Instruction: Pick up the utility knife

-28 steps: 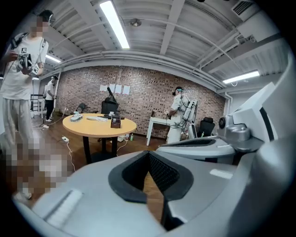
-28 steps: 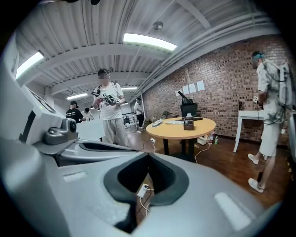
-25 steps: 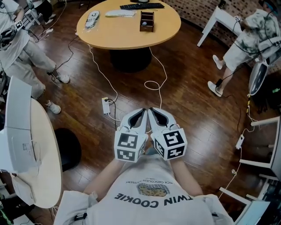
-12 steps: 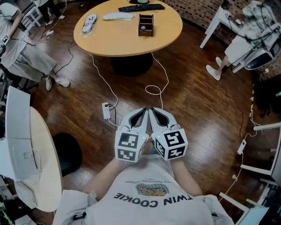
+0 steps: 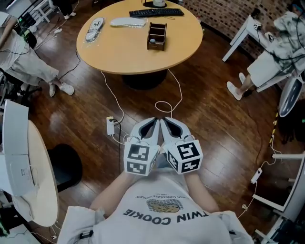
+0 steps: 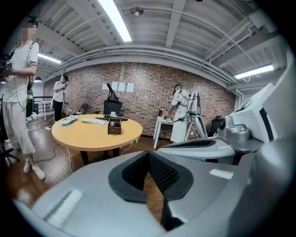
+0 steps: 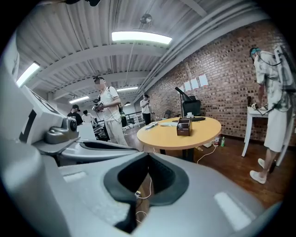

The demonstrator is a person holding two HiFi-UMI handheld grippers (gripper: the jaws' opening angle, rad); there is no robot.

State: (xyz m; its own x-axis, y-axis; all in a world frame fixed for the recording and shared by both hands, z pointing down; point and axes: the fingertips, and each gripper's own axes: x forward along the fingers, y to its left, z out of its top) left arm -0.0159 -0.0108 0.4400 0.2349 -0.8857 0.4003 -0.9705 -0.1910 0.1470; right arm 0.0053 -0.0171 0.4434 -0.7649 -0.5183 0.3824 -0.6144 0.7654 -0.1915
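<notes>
Both grippers are held side by side in front of the person's chest, over the wooden floor. In the head view my left gripper (image 5: 154,122) and my right gripper (image 5: 165,121) are shut with nothing in them, their tips almost touching each other. The left gripper view shows the left gripper (image 6: 149,155) with its jaws together; the right gripper (image 7: 148,157) stands the same way in its own view. Ahead is a round wooden table (image 5: 128,50) with a small wooden box (image 5: 157,36), a keyboard (image 5: 156,12), a white pouch (image 5: 127,22) and a long pale object in plastic (image 5: 94,28). I cannot make out a utility knife.
White cables (image 5: 164,106) and a power strip (image 5: 110,126) lie on the floor between me and the table. A white curved desk (image 5: 28,171) stands at the left with a black stool (image 5: 66,164) beside it. People stand at left (image 5: 28,62) and right (image 5: 279,52).
The round table has come nearer and lower in the head view as the person walks toward it. Both grippers keep the same shut pose in front of the chest.
</notes>
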